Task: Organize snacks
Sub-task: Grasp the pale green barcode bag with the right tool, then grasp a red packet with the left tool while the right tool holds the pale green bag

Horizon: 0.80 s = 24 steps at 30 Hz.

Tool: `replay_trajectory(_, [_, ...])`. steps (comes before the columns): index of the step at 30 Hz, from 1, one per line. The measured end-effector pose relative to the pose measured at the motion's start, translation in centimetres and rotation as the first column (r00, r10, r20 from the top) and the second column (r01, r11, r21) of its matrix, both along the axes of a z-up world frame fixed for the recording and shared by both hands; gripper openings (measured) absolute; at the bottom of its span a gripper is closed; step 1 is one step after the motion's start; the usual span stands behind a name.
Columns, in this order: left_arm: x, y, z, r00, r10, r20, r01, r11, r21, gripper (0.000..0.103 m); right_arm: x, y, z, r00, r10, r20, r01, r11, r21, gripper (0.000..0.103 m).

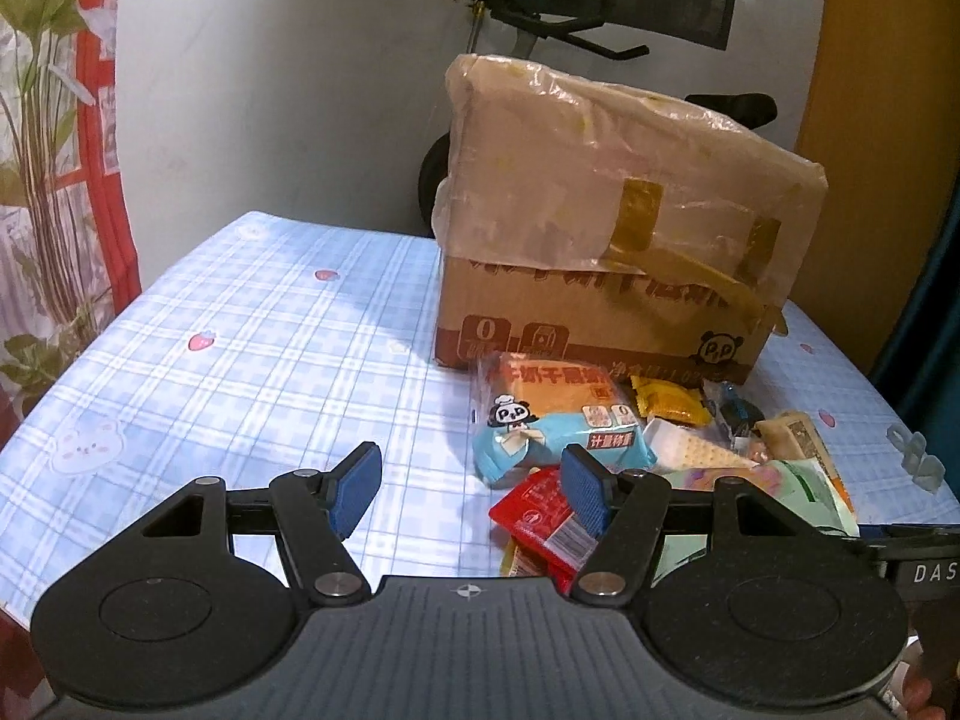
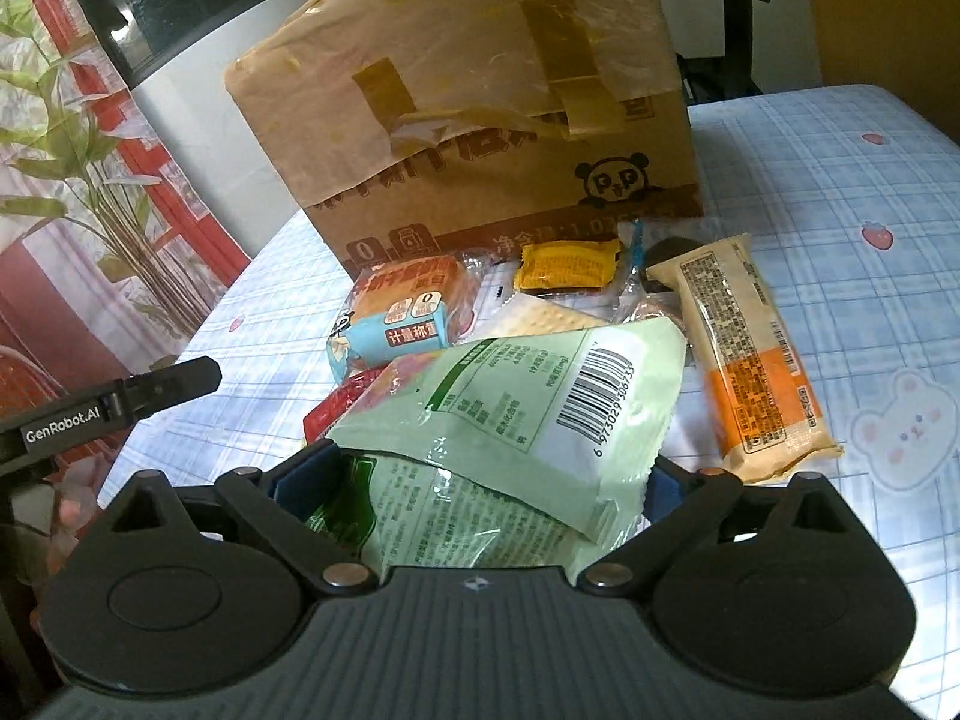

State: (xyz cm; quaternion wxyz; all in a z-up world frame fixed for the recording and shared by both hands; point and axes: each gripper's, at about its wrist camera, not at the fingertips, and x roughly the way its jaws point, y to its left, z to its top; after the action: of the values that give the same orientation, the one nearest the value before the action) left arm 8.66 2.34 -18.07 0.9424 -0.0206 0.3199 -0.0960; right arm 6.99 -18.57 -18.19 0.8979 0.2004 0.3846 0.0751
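Right gripper (image 2: 480, 480), low centre of its view: fingers (image 2: 300, 474) straddle a pale green crinkly plastic snack bag (image 2: 510, 420); can't tell if they're pinching it. Bag rests on the snack pile in front of the taped brown cardboard box (image 2: 468, 114) on the blue checked desk (image 2: 840, 180). Left gripper (image 1: 474, 492): fingers spread, nothing between, by a red foil packet (image 1: 534, 510). Risks: slick film slips out; bag drags neighbouring packets w/ it.

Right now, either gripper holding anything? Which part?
Left gripper: jaws open, nothing held. Right gripper: the pale green snack packet lies between its jaws at the packet's near end; whether they clamp it cannot be told.
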Motion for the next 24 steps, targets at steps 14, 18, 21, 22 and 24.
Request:
replay_trajectory(14, [0.2, 0.1, -0.4, 1.000, 0.007, -0.029, -0.007, 1.000, -0.016, 0.068, -1.2, -0.5, 2.7, 0.988, 0.001, 0.154, 0.003, 1.000, -0.023, 0.063])
replay_trajectory(18, [0.4, 0.1, -0.6, 0.999, 0.004, -0.041, -0.004, 1.000, -0.020, 0.068, -1.3, -1.2, 4.5, 0.975, -0.020, 0.222, 0.029, 0.999, -0.038, 0.062])
replay_trajectory(21, [0.5, -0.2, -0.9, 0.998, -0.011, -0.063, 0.010, 1.000, -0.024, 0.067, -0.9, -1.4, 6.0, 0.956, -0.040, 0.289, 0.072, 0.992, -0.101, 0.061])
replay_trajectory(22, [0.6, -0.2, -1.0, 0.998, -0.017, -0.067, 0.016, 1.000, -0.024, 0.068, -0.7, -1.4, 6.4, 0.951, -0.042, 0.307, 0.083, 0.989, -0.121, 0.061])
replay_trajectory(24, [0.6, -0.4, -1.2, 0.997, -0.026, -0.074, 0.024, 0.999, -0.024, 0.068, -0.2, -1.6, 7.1, 0.939, -0.059, 0.339, 0.108, 0.986, -0.127, 0.061])
